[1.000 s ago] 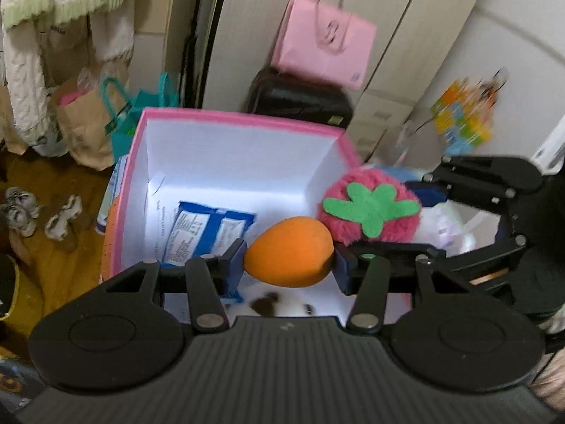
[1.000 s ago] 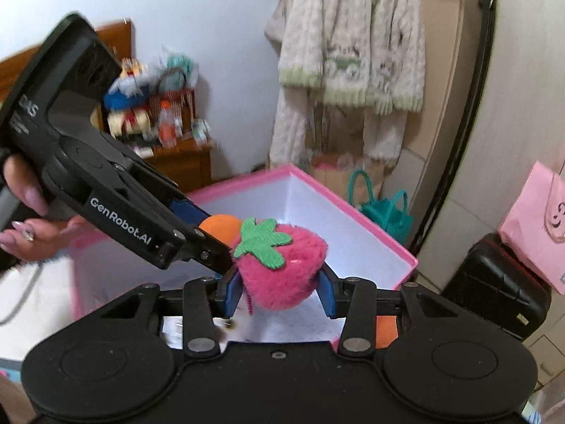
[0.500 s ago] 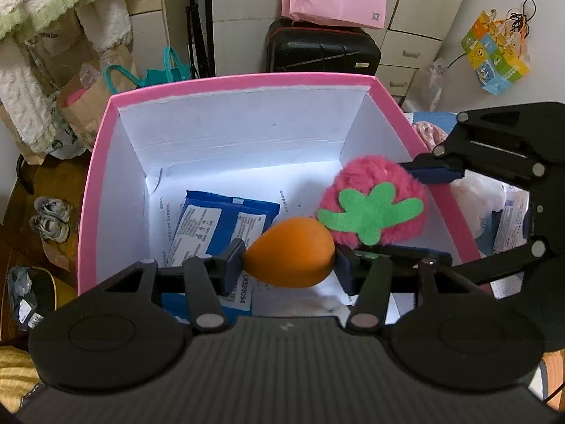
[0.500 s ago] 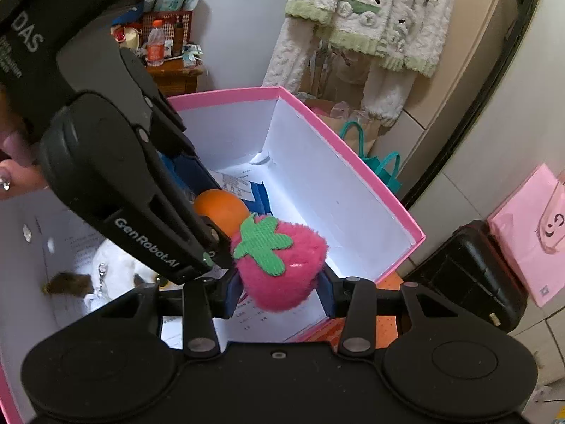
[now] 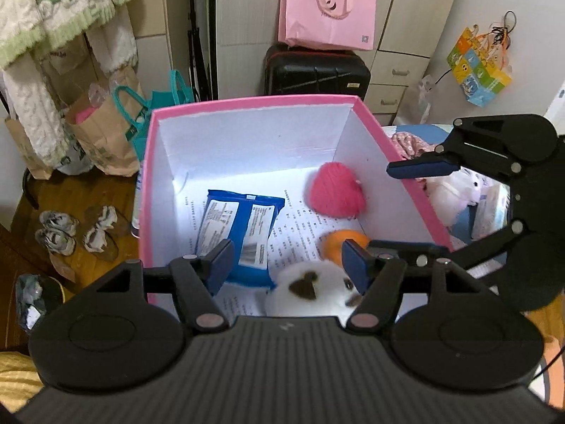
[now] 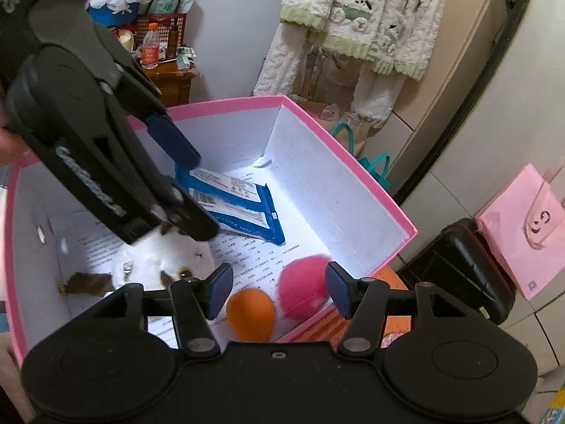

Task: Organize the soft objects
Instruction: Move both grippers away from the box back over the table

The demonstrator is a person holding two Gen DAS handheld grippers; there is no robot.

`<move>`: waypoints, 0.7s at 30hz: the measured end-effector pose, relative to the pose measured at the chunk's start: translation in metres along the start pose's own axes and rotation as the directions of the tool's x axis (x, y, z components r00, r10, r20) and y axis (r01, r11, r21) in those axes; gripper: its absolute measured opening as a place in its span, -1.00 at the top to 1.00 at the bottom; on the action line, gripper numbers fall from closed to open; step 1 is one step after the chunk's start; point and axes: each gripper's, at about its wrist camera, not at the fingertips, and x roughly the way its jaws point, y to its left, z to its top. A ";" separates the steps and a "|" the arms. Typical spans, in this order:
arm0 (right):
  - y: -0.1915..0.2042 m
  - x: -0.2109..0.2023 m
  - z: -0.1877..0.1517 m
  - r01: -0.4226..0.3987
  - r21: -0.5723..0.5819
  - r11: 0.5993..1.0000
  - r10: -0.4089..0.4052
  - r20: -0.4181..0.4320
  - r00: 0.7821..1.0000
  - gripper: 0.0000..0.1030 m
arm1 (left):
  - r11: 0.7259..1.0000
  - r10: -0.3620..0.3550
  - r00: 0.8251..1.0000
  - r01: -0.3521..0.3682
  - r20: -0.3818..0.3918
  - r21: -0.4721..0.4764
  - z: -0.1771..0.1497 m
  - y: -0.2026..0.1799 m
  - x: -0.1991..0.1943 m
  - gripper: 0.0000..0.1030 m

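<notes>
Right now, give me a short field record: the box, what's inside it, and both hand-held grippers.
container: pink-rimmed white cardboard box, open top
contents: fuzzy pink strawberry plush; smooth orange egg-shaped soft toy; white fluffy plush with brown patches; blue plastic packet; printed paper sheet lining the floor
left hand-held gripper: above the box, jaws opening, nothing between them
right hand-held gripper: above the box, jaws opening, nothing gripped
both toys: lying loose on the box floor
</notes>
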 end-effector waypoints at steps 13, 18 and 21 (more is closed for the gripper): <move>0.017 -0.056 -0.006 0.031 0.019 0.999 -0.031 0.036 0.999 -0.24 | 0.993 0.007 0.997 -0.015 0.071 0.115 -0.022 -0.035 -0.073 -0.39; 0.027 -0.082 -0.013 0.034 0.018 0.999 -0.035 0.059 0.998 -0.25 | 0.987 -0.018 0.996 0.004 0.086 0.161 -0.036 -0.055 -0.101 -0.45; 0.036 -0.099 -0.018 0.045 0.015 0.999 -0.046 0.068 0.997 -0.28 | 0.982 -0.019 0.994 -0.001 0.105 0.188 -0.046 -0.067 -0.116 -0.55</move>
